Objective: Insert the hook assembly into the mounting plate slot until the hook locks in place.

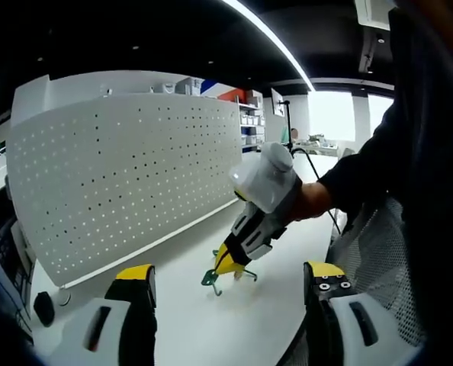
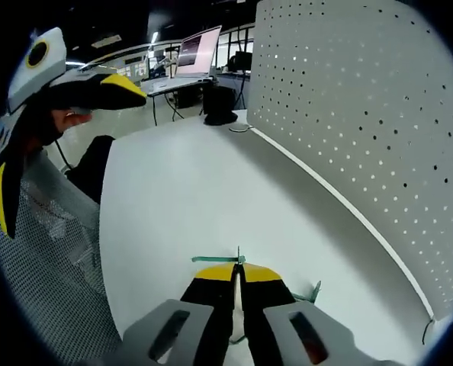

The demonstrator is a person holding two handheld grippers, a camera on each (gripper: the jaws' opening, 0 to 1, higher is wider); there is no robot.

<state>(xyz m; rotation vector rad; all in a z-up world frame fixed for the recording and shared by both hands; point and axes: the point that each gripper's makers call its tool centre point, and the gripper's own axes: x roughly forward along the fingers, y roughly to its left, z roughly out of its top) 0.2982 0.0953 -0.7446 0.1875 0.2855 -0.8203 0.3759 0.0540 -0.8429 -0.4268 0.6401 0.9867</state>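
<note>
The white perforated panel [image 1: 127,175] stands upright along the far edge of the white tabletop [image 1: 242,313]; in the right gripper view the same panel [image 2: 364,114] runs along the right side of the tabletop [image 2: 181,206]. A grey mesh chair back [image 1: 371,259] sits at the near tabletop edge, and the right gripper view shows it [image 2: 51,267] at lower left. The left tongs [image 1: 230,286] are held above the tabletop with the jaws wide apart and nothing between them; the right gripper view shows the left tongs [image 2: 28,114] raised at upper left. The right tongs [image 1: 226,263] point down at the tabletop, jaws together and clamped on the green hook assembly [image 1: 215,280]. The hook assembly lies low on the tabletop, well apart from the panel. In the right gripper view, the right tongs [image 2: 238,272] grip the hook assembly [image 2: 211,260], with one green bar running crosswise in front of the jaw tips and another end [image 2: 315,292] projecting to the right. That view also shows a distant laptop [image 2: 198,52].
</note>
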